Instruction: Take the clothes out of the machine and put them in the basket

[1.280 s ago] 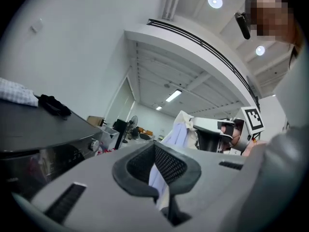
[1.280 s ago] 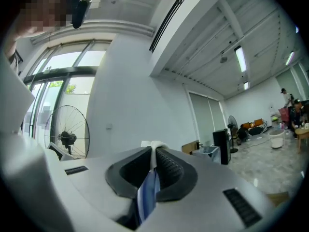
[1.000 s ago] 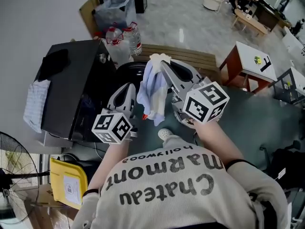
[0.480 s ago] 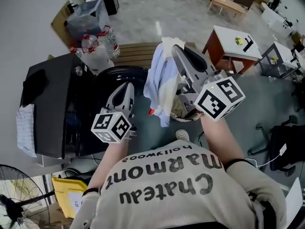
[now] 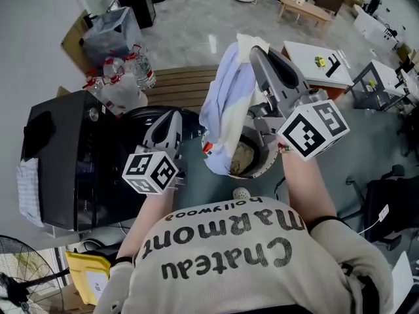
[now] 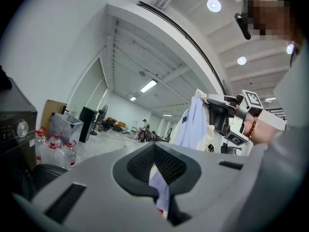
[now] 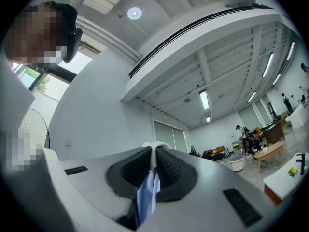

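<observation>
My right gripper (image 5: pixel 252 45) is shut on the top edge of a light blue and white garment (image 5: pixel 226 103), which hangs down from it. The cloth's lower end, with a small red tag, dangles over the white round basket (image 5: pixel 265 167), where a beige piece (image 5: pixel 241 157) lies. In the right gripper view, blue cloth (image 7: pixel 147 199) is pinched between the pads (image 7: pixel 154 151). My left gripper (image 5: pixel 171 115) is held level to the left of the garment, apart from it, jaws together and empty (image 6: pixel 154 146). The black washing machine (image 5: pixel 65 149) stands at the left.
Water bottles (image 5: pixel 124 77) and a wooden slatted bench (image 5: pixel 180 84) lie beyond the machine. A white table with red legs (image 5: pixel 321 57) stands to the right. A dark cloth (image 5: pixel 39 126) and a grey cloth (image 5: pixel 29 188) rest on the machine. A fan (image 5: pixel 13 286) is at the lower left.
My right gripper has risen and swung right with the garment, from over the machine's opening to above the basket. The left gripper has followed to the right, still empty.
</observation>
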